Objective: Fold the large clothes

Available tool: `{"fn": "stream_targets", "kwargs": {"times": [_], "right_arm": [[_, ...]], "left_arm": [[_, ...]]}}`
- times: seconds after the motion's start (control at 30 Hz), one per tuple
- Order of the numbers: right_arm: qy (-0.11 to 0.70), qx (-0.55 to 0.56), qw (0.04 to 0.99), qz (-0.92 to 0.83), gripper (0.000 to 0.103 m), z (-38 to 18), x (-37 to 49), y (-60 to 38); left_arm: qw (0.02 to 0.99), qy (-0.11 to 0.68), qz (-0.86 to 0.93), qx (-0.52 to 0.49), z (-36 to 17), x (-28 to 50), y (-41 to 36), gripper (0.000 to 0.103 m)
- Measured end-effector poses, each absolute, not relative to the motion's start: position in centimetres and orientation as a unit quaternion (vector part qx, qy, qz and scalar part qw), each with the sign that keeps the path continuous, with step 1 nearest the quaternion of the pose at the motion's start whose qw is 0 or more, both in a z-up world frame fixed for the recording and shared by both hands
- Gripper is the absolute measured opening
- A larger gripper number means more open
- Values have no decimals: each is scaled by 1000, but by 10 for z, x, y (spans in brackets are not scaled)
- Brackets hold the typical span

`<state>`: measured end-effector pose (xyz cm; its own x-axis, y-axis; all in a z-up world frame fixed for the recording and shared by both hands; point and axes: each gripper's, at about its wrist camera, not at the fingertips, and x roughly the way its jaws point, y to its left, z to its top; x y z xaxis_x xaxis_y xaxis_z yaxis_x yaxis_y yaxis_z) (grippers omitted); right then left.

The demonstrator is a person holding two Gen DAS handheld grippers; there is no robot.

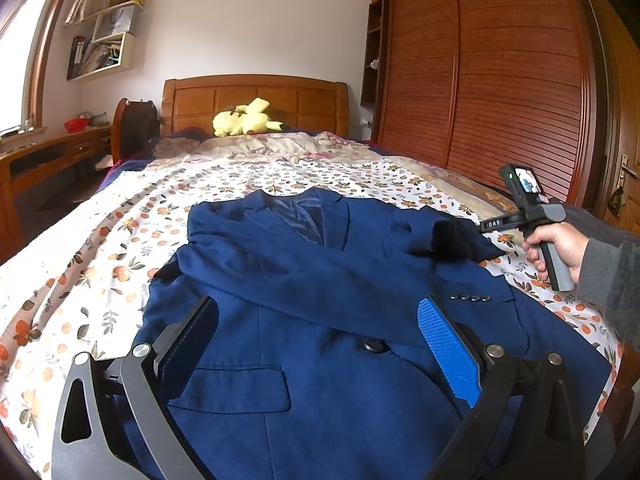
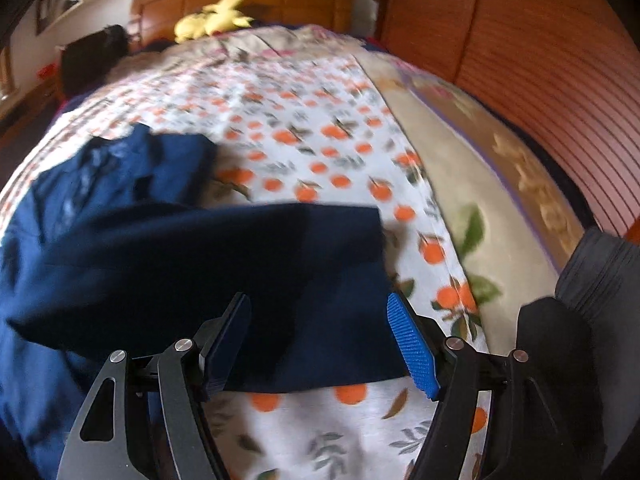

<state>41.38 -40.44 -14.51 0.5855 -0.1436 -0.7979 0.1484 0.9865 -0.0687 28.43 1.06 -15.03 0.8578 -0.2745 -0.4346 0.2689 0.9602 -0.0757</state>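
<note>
The left gripper (image 1: 316, 328), a black two-finger tool with ribbed blue pads, hangs low over the front of a navy blue suit jacket (image 1: 320, 280), its jaws spread wide with nothing between them but the cloth lying below, which they do not pinch. The jacket lies face up on a white bedsheet printed with oranges and green leaves (image 1: 120, 216), collar toward the headboard, one sleeve (image 1: 340, 264) folded across the chest from left to right, so its cuff end lies near the jacket's right shoulder. A dark round button (image 1: 374, 346) sits on the front panel between the left gripper's fingers, and a row of small cuff buttons (image 1: 470, 298) shows at the jacket's right edge.

Further right, a hand (image 1: 558, 246) in a grey sleeve grips the handle of the right gripper (image 2: 318, 336), whose fingers reach in toward the sleeve's cuff end. From the right wrist view, blurred, this gripper's jaws stand well apart over the dark edge of the sleeve; the pads do not press on the fabric, and whether they touch it cannot be told.

At the head of the bed, a yellow plush toy (image 1: 244, 120) rests against the brown wooden headboard (image 1: 256, 98). A reddish wooden wardrobe with slatted sliding doors (image 1: 500, 72) stands at the far right.
</note>
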Motion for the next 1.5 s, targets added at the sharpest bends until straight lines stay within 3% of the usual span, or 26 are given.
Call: {"fn": "stream_targets", "kwargs": {"times": [0.3, 0.4, 0.43, 0.47, 0.8, 1.13, 1.5], "right_arm": [[473, 36, 876, -89, 72, -170, 411, -427], [483, 32, 873, -63, 36, -172, 413, -418], [484, 24, 872, -60, 16, -171, 413, -415], [485, 4, 873, -54, 3, -169, 413, -408], [380, -35, 924, -16, 3, -79, 379, -353], [302, -84, 946, 85, 3, 11, 341, -238], [280, -115, 936, 180, 3, 33, 303, -144]], "left_arm": [[963, 229, -141, -5, -151, 284, 10, 100], [963, 229, -141, -5, -150, 284, 10, 100], [963, 229, -141, -5, -151, 285, 10, 100], [964, 228, -140, -3, -150, 284, 10, 100], [967, 220, -125, -2, -146, 275, 25, 100], [972, 208, -105, -11, -135, 256, 54, 100], [976, 198, -86, -18, -126, 233, 87, 100]]}}
